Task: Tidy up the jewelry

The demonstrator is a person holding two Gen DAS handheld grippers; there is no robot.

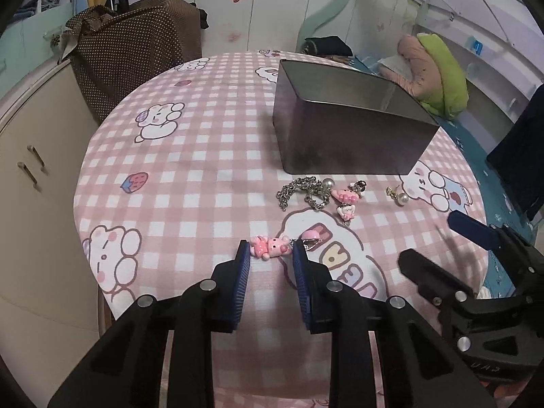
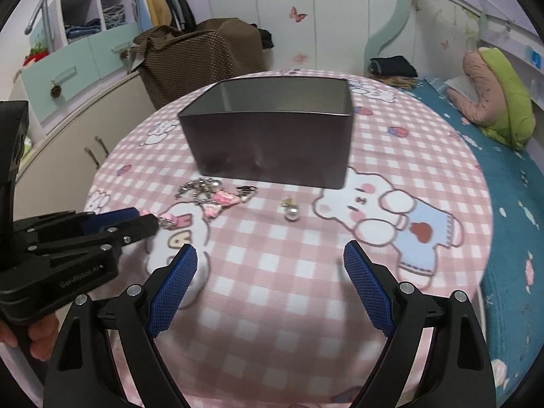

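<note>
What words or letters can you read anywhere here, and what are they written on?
"GenRobot.AI": pale print on the black body of the left gripper, right wrist view.
Raised letters on the right gripper body, left wrist view: upside down, unreadable.
Pastel block letters on the tablecloth: partly hidden, unreadable.

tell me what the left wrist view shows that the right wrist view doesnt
Only the left wrist view: the pink bear charm sitting between the left gripper pads, plus the silver chain seen sharply.
Only the right wrist view: the right gripper with jaws wide and nothing between them, a hand holding the left tool, shelves of clothes.
Both: the metal tin, the pearl earring, the checked tablecloth.
</note>
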